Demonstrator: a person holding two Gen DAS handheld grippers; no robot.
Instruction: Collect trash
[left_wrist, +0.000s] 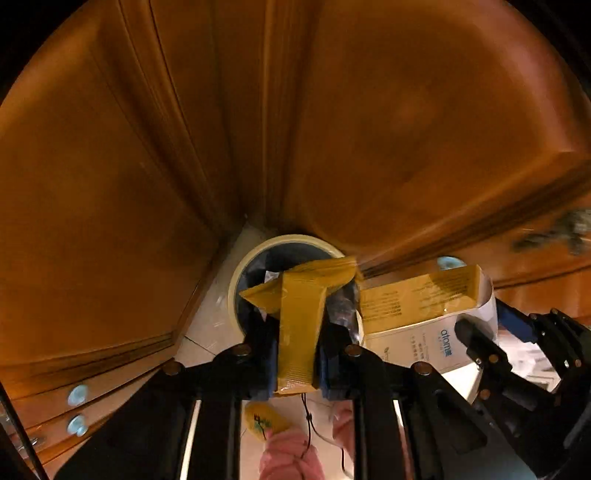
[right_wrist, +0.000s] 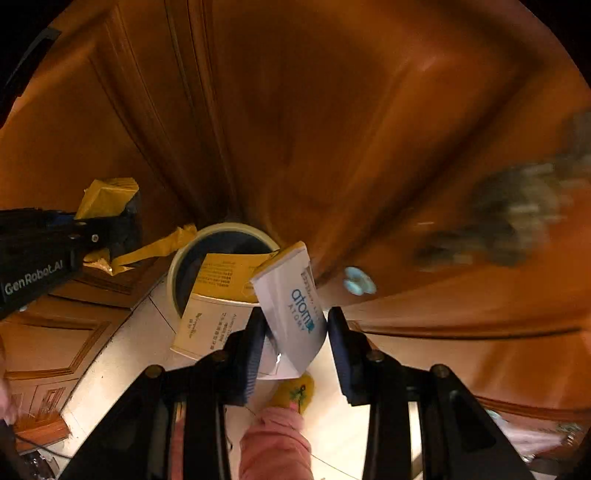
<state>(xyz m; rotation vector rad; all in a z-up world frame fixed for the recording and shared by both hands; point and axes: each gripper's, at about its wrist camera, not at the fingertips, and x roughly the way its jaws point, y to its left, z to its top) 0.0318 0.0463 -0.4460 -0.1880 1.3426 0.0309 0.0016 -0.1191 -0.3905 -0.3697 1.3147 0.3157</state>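
Observation:
My left gripper (left_wrist: 298, 332) points down, shut on a folded yellow packet (left_wrist: 300, 314) that hangs over a round bin (left_wrist: 236, 280) with a cream rim and a dark liner. In the right wrist view the same packet (right_wrist: 110, 195) sticks out of the left gripper (right_wrist: 120, 225) at the left edge. My right gripper (right_wrist: 295, 321) is shut on a white and yellow carton (right_wrist: 295, 306) printed "atomy". The carton tilts over the bin's rim (right_wrist: 173, 280). In the left wrist view the carton (left_wrist: 417, 299) lies just right of the bin, with the right gripper (left_wrist: 495, 328) behind it.
Brown wooden cabinet doors (left_wrist: 147, 166) rise right behind the bin, blurred. The floor (right_wrist: 122, 354) is pale tile. A person's yellow slipper (right_wrist: 295, 393) and pink trouser leg (right_wrist: 275, 443) stand below the grippers. A pale knob (right_wrist: 356, 280) is on the right cabinet.

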